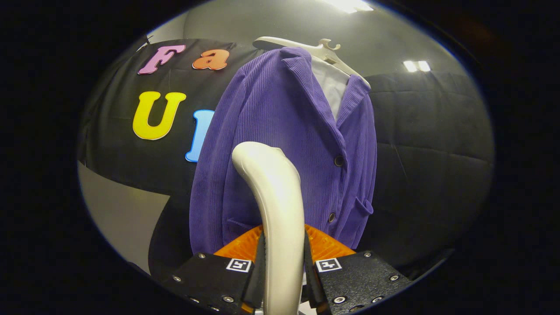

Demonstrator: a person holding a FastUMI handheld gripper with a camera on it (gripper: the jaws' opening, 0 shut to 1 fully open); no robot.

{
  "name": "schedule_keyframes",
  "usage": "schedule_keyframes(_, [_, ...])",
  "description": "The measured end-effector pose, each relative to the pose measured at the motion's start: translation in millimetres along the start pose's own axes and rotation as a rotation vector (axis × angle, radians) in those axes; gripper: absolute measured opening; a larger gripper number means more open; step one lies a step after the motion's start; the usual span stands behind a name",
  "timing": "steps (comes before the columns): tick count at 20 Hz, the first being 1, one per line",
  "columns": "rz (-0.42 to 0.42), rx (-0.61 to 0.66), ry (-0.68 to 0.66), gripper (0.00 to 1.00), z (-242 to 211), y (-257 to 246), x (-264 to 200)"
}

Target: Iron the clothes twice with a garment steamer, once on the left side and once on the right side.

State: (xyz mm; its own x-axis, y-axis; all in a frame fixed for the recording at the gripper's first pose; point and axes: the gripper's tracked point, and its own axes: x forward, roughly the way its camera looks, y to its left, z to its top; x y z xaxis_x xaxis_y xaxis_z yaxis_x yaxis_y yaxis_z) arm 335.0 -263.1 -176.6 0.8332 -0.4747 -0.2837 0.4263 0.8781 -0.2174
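A purple corduroy jacket [280,144] hangs on a white hanger [306,48] in front of the black cloth wall, with a white shirt [330,83] inside its collar. My gripper [283,262] is shut on the pale handle of the garment steamer [273,197], which rises between the fingers and curves toward the jacket's left front panel. The steamer's head is hidden behind the handle, so I cannot tell whether it touches the cloth. Dark buttons [338,161] run down the jacket's front, just right of the handle.
The black cloth wall [428,144] stands behind and to both sides of the jacket. A pale grey panel [118,214] shows low on the left. Ceiling lights [415,65] glow above.
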Motion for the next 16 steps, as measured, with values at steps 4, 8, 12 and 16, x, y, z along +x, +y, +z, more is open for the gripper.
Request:
schedule_keyframes(4, [0.0,0.005,0.048,0.39,-34,5,2])
schedule_keyframes(8, [0.004,-0.005,0.093,0.39,-66,13,4])
schedule_keyframes(12, [-0.002,-0.01,0.126,0.39,-93,17,2])
schedule_keyframes(16, [0.01,-0.015,0.172,0.39,-127,20,-5])
